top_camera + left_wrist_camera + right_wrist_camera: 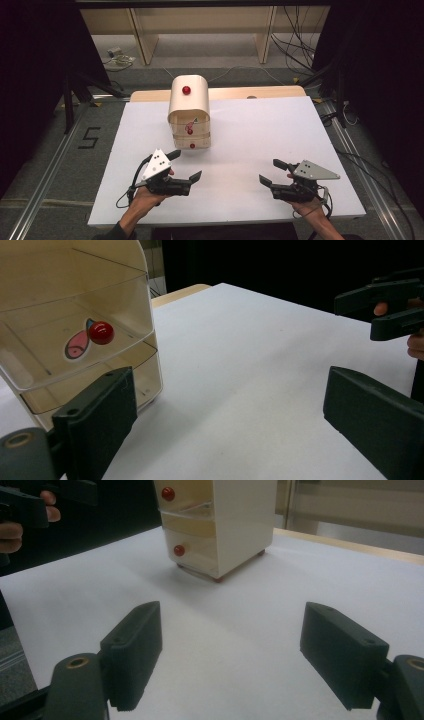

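Your left claw (182, 165) hovers low over the white desk (250, 130), its jaws spread wide and holding nothing, angled toward the small cream drawer cabinet (189, 110) that stands just beyond it near the desk's far edge. In the left gripper view the cabinet (75, 315) sits close at the upper left, with a clear drawer whose front carries a round red knob (101, 332) beside a pink sticker (77, 346); one of your jaws lies just in front of the cabinet's lower corner, not touching it. In the high view the cabinet shows a red knob on its rounded top (186, 90) and another on the bottom drawer (192, 146). Further right, your right claw (270, 171) is also spread and empty, well apart from the cabinet, pointing left across bare desk. In the right gripper view the cabinet (220, 525) stands ahead between the jaws, farther off.
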Tool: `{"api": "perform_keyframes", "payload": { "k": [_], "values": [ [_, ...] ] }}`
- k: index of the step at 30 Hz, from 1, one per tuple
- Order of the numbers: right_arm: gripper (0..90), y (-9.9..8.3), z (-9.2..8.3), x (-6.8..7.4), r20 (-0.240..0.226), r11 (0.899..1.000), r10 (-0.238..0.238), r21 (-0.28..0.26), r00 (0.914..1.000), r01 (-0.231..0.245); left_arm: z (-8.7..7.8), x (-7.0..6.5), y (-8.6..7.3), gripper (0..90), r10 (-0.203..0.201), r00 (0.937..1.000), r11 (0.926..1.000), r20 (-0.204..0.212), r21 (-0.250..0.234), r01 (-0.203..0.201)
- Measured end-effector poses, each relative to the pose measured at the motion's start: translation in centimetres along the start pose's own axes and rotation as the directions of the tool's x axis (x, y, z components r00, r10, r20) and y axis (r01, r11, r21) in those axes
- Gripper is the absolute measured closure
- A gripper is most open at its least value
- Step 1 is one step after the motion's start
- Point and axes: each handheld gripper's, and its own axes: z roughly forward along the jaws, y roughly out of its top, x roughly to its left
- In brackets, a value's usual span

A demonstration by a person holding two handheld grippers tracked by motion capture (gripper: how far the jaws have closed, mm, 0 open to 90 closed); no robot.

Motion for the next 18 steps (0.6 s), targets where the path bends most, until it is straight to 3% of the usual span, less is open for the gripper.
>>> {"api": "perform_keyframes", "payload": {
  "k": [18],
  "values": [
    [25.6, -0.04, 0.09, 0.03, -0.003, 1.0, -0.005, 0.006, 1.0, 0.005, -0.09, -0.69, -0.76, 5.6, 0.007, 0.9998, 0.9997, 0.016, 0.025, -0.007]
  ]
}}
